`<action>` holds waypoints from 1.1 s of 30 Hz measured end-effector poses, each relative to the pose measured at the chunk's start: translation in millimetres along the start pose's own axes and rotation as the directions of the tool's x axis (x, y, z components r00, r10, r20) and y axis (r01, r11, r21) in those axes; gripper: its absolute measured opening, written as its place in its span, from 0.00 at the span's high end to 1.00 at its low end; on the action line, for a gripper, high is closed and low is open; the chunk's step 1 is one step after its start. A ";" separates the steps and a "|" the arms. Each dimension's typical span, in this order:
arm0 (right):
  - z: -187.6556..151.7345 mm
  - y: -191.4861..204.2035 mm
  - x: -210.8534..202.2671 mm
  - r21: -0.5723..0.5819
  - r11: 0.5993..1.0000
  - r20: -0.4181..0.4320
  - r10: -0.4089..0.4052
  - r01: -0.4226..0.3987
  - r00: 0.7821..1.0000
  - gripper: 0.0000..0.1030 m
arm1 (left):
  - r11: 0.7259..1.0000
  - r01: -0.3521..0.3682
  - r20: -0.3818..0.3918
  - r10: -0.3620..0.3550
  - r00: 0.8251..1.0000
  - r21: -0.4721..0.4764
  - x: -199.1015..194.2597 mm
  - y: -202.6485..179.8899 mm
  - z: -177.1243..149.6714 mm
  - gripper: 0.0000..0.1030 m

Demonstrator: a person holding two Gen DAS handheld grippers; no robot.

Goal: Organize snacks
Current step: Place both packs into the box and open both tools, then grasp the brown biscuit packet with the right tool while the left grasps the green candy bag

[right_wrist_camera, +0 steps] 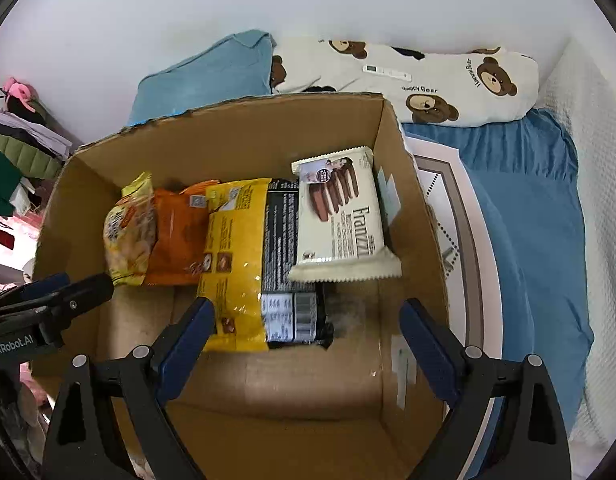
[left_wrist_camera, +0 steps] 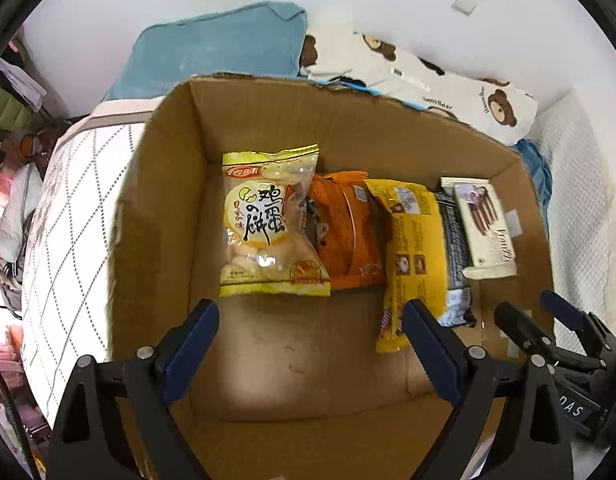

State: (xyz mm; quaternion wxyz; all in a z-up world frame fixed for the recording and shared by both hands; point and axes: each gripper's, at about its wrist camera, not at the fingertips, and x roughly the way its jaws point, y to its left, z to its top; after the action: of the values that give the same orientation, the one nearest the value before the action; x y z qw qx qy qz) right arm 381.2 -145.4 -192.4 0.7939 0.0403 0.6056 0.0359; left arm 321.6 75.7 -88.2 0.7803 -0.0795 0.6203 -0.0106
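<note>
On the bed (right_wrist_camera: pixel 539 200), 5 snacks (left_wrist_camera: pixel 417 240) lie in the box (left_wrist_camera: pixel 268 112) beyond both spread, empty grippers (left_wrist_camera: pixel 309 334).

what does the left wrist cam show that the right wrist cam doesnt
Only the left wrist view shows the front of the pale yellow egg-biscuit bag with its large printed characters, and the quilted white bedding left of the box.

Only the right wrist view shows the blue blanket spread to the right of the box, and the Franzzi wafer pack close enough to read.

Both show the cardboard box holding a row of five snacks, the bear-print pillow, and each hand-held gripper open: left, right.
</note>
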 end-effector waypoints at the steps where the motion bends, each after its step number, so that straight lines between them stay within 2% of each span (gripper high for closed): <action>1: -3.9 0.8 -4.8 -0.002 1.000 0.011 0.002 -0.002 1.000 0.07 | 1.000 -0.001 0.012 0.001 1.000 0.006 -4.2 -1.0 -2.9 0.09; 12: -49.7 12.5 -77.8 -0.025 1.000 0.174 0.005 -0.001 0.985 0.07 | 0.999 0.005 0.164 -0.014 0.986 0.052 -65.7 -12.1 -52.5 0.09; 18: -82.0 16.0 -124.7 -0.026 1.000 0.268 0.000 0.007 0.964 0.07 | 0.997 0.030 0.214 -0.044 0.976 0.067 -98.8 -14.6 -83.3 0.09; 23: -111.1 14.8 -158.3 -0.007 1.000 0.318 0.021 -0.020 0.948 0.07 | 0.996 0.040 0.263 -0.058 0.963 0.075 -127.6 -15.3 -109.3 0.09; 29: -143.3 6.3 -181.8 0.032 0.996 0.327 0.063 -0.078 0.943 0.07 | 0.995 0.045 0.292 -0.068 0.954 0.084 -146.4 -18.0 -140.6 0.09; 32: -157.5 -7.8 -180.6 0.076 0.991 0.304 0.084 -0.112 0.949 0.07 | 0.995 0.038 0.269 -0.061 0.961 0.092 -135.4 -22.5 -152.6 0.09; 33: -163.1 -17.0 -176.2 0.099 0.989 0.291 0.078 -0.111 0.954 0.07 | 0.994 0.041 0.236 -0.063 0.970 0.098 -123.9 -25.3 -155.1 0.09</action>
State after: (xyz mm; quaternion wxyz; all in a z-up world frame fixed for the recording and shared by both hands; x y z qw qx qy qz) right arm 177.6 -177.6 -68.2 0.8669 0.1195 0.4828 0.0328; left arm 144.8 47.7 1.2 0.8514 -0.0602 0.5186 -0.0499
